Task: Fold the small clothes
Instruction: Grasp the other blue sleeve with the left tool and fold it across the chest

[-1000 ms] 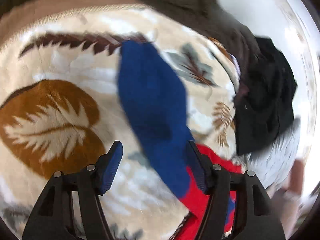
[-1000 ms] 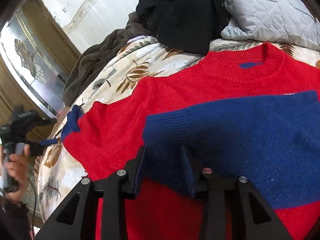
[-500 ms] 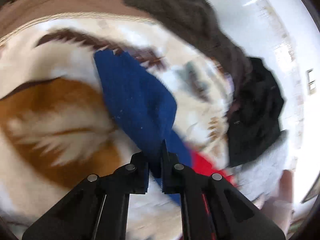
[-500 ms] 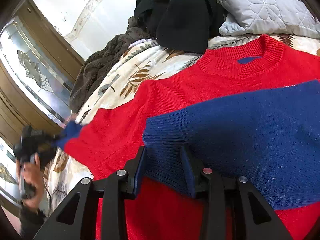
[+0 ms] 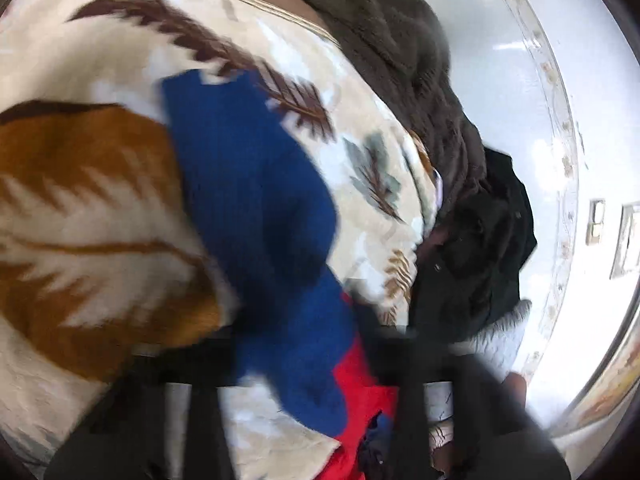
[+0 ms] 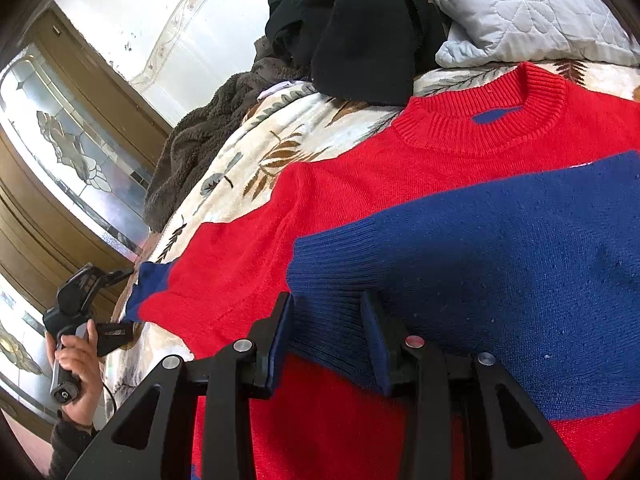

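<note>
1. Left gripper [image 6: 126,300], seen at the far left of the right wrist view, has its jaws pressed together on the blue cuff [image 6: 150,286] of the sweater's outstretched sleeve. In its own view the picture is badly blurred; the blue sleeve [image 5: 260,216] runs away from the fingers across the blanket.
2. Right gripper [image 6: 328,344] stands partly spread, one pad on each side of the ribbed end of the second blue sleeve [image 6: 480,272], which lies folded across the red body. Whether the pads press the knit I cannot tell.
3. One hand [image 6: 76,364] shows: it wraps the left gripper's handle, with a dark sleeve below the wrist.
4. One sweater [image 6: 360,208], red with two blue sleeves, lies flat on the bed, its collar [image 6: 480,120] towards the far right.
5. One floral blanket [image 5: 80,240], cream with brown and orange leaves, lies beneath it.
6. One heap of black clothing [image 6: 360,28] sits at the far edge, just beyond the collar.
7. One brown fleece throw [image 6: 200,148] lies bunched to the left of the black heap.
8. One pale quilted pillow [image 6: 528,12] lies far right, touching the black heap.
9. One wooden door with leaded glass [image 6: 68,152] stands at the left.
</note>
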Tool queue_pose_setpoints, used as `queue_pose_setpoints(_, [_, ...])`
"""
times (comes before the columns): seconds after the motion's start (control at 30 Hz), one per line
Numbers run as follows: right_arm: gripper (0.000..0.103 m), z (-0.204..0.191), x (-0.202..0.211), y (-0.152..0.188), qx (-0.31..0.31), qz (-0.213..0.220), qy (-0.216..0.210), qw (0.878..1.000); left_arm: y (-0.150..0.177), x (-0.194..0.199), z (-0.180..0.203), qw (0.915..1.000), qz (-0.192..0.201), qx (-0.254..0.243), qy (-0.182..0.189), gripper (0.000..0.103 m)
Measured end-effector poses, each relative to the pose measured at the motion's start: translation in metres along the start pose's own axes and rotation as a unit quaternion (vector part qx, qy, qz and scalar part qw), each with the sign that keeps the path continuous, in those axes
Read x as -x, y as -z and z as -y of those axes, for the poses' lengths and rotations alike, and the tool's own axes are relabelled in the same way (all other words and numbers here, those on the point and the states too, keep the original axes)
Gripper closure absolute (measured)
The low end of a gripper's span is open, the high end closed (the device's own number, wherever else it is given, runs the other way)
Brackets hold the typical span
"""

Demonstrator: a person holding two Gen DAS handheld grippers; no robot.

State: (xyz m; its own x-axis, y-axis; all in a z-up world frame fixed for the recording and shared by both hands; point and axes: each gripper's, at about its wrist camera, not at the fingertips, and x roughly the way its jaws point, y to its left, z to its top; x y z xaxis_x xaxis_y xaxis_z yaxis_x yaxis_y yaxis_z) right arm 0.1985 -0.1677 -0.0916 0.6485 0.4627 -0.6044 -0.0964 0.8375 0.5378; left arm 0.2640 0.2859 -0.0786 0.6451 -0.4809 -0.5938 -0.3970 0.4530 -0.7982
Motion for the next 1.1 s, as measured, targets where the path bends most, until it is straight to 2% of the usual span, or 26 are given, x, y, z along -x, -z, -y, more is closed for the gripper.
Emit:
queue_pose_setpoints(0.17, [0.066,-0.004,0.009,-0.007,0.002,-0.018,0.02,1.0,0.025,0.013,0.047,0.9977,0.007,-0.067,-0.01,0.099])
queue_pose_setpoints(0.27, [0.057,0.0,0.026,-0.012,0.007,-0.012,0.043,0.999,0.043,0.019,0.072,0.9956,-0.001,-0.093,-0.001,0.099])
queue_pose_setpoints(0.47, [0.053,0.042,0.076,-0.021,-0.005,0.004,0.115,0.993,0.087,0.015,0.121,0.9898,-0.031,-0.138,0.016,0.099])
queue_pose_setpoints(0.57, [0.049,0.071,0.103,-0.019,-0.005,0.006,0.177,0.984,0.11,0.005,0.147,0.9863,-0.047,-0.157,0.018,0.099])
queue_pose_setpoints(0.7, [0.037,0.103,0.129,-0.003,0.02,0.005,0.276,0.961,0.146,-0.006,0.173,0.9799,-0.068,-0.187,0.015,0.099])
queue_pose_setpoints(0.73, [0.036,0.109,0.132,0.002,0.023,0.004,0.281,0.96,0.154,-0.01,0.178,0.9782,-0.074,-0.194,0.015,0.099])
queue_pose_setpoints(0.8, [0.035,0.115,0.136,0.016,0.046,0.016,0.263,0.964,0.176,-0.022,0.189,0.9741,-0.09,-0.207,0.012,0.099])
queue_pose_setpoints(0.87, [0.027,0.112,0.136,0.019,0.053,0.024,0.257,0.965,0.199,-0.036,0.201,0.9695,-0.108,-0.22,0.007,0.099])
queue_pose_setpoints(0.93, [0.013,0.111,0.131,0.019,0.064,0.012,0.248,0.967,0.223,-0.055,0.209,0.9643,-0.126,-0.233,-0.002,0.099])
queue_pose_setpoints(1.03, [0.003,0.104,0.12,0.019,0.089,-0.006,0.256,0.963,0.257,-0.083,0.219,0.9548,-0.151,-0.255,-0.021,0.099])
queue_pose_setpoints(1.1, [0.001,0.1,0.112,0.021,0.108,-0.019,0.269,0.957,0.279,-0.106,0.22,0.9475,-0.169,-0.268,-0.04,0.099])
